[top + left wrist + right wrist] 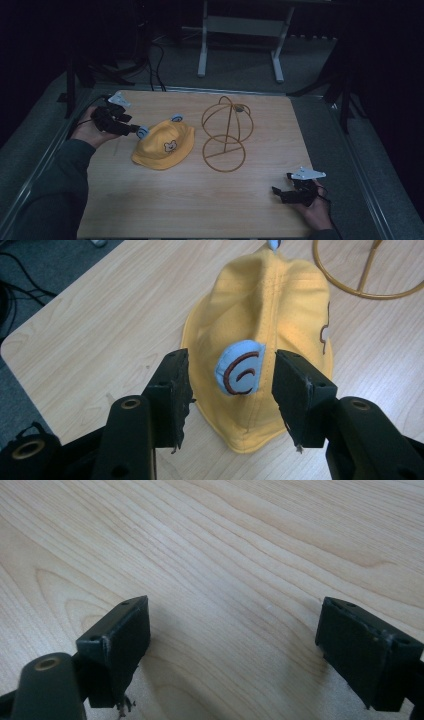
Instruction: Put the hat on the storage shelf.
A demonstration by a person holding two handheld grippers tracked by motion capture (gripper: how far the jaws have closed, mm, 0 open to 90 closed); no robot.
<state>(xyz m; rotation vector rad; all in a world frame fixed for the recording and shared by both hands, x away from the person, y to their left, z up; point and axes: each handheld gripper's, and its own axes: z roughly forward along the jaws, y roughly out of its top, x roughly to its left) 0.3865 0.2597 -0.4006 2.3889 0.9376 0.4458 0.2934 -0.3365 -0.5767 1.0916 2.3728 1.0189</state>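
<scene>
On the left side of the wooden table [200, 210], the left gripper [230, 375] has its jaws spread wide around the blue ear [240, 367] of the yellow hat [164, 145], not pinching it. Just right of the hat stands a gold wire hat stand [226, 134]. Far right, the right gripper [287, 192] rests with jaws spread, holding nothing.

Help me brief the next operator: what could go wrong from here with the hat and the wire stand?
1. The left tool straddles only the blue ear of the yellow hat, jaws not yet pressing; a pinch there may slip or lift the hat lopsided.
2. The gold wire stand looks light and unheld, while the right tool rests far off, open; pulling the hat on could tip it.
</scene>
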